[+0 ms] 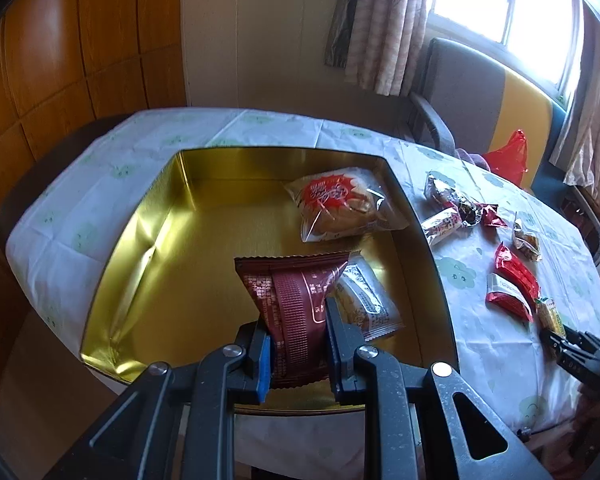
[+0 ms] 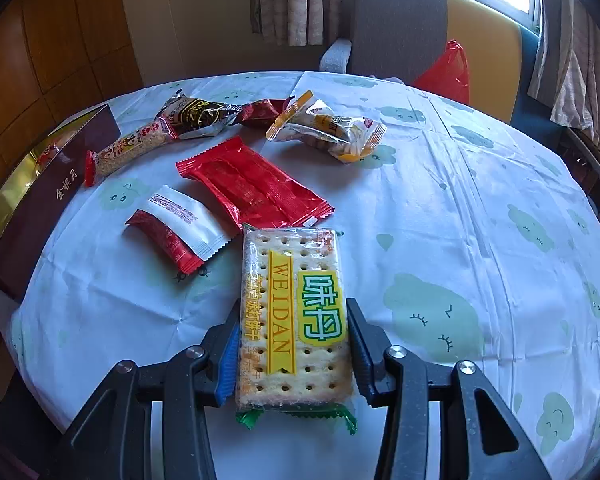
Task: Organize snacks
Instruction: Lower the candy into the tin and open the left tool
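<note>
Cracker pack (image 2: 294,316) end hidden btwn fingers (image 2: 362,354)

A rectangular gold-lined metal tin (image 1: 148,216) sits on the round table (image 2: 440,208), toward its left edge, with a clear-wrapped round bun (image 1: 340,204) in its far right corner and a small pale flat packet (image 1: 366,300) nearer along its right wall. Right of the tin, toward the table's far edge, loose packets lie scattered, among them a flat red foil pouch (image 2: 252,184) just behind a clear-wrapped cracker pack (image 2: 296,320).

Right gripper (image 2: 294,354), 6 o'clock: jaws clamped on the sides of a cracker packet (image 2: 294,316) marked WEIDAN. Tablecloth (image 2: 440,208), white with green clouds. Red flat packet (image 2: 252,184), centre. Red-and-white packet (image 2: 178,228), 9 o'clock. Mixed wrapped snacks (image 2: 324,128), 12 o'clock. Maroon box (image 2: 40,208) with gold lining, 9 o'clock edge.
</note>
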Motion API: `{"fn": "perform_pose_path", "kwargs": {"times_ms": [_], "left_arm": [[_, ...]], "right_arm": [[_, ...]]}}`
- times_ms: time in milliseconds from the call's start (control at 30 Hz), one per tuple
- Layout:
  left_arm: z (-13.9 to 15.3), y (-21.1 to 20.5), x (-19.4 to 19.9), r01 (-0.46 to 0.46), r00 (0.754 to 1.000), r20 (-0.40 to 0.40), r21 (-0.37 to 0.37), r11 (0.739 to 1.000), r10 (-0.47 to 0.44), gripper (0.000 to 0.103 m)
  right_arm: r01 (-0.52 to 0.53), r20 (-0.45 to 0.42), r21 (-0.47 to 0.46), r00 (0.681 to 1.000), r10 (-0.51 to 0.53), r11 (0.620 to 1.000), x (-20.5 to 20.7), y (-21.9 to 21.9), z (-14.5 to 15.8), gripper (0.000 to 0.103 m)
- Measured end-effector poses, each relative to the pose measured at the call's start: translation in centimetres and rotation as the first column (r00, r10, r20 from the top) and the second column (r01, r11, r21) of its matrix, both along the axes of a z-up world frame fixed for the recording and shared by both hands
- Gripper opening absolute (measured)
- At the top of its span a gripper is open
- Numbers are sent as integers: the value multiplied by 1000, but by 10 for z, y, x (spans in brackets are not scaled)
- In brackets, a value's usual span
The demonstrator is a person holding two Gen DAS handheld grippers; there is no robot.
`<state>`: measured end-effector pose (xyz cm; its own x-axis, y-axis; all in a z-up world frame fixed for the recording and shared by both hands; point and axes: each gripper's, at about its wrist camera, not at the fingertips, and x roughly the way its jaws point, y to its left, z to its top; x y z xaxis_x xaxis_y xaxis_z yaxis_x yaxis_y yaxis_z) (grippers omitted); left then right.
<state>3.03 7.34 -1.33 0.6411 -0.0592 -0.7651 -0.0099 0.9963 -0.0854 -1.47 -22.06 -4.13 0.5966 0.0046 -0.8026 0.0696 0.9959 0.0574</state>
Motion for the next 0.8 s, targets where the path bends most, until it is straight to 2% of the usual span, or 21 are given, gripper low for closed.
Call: {"fn": "perform_pose_path", "kwargs": {"times_ms": [300,500,733,767,800], "left_arm": [[-7,25,55,-60,993,-102,-102,993,50,22],[-12,34,115,-103,986,-138,-84,991,91,22],[-31,37,167,-138,980,-150,-16,990,134,23],[-35,37,172,-134,980,-151,-10,991,131,24],[-37,37,175,-136,979,-153,-3,991,134,31]], "right_arm": [[4,18,-3,1000,-4,1000,-2,1,0,48],[5,20,-1,1000,-5,1000,-2,0,1,48],[6,18,-5,1000,-6,1000,-2,1,0,48],[7,17,-6,1000,-7,1000,-1,1,0,48],[7,15,-7,1000,-7,1000,-1,1,0,48]]}}
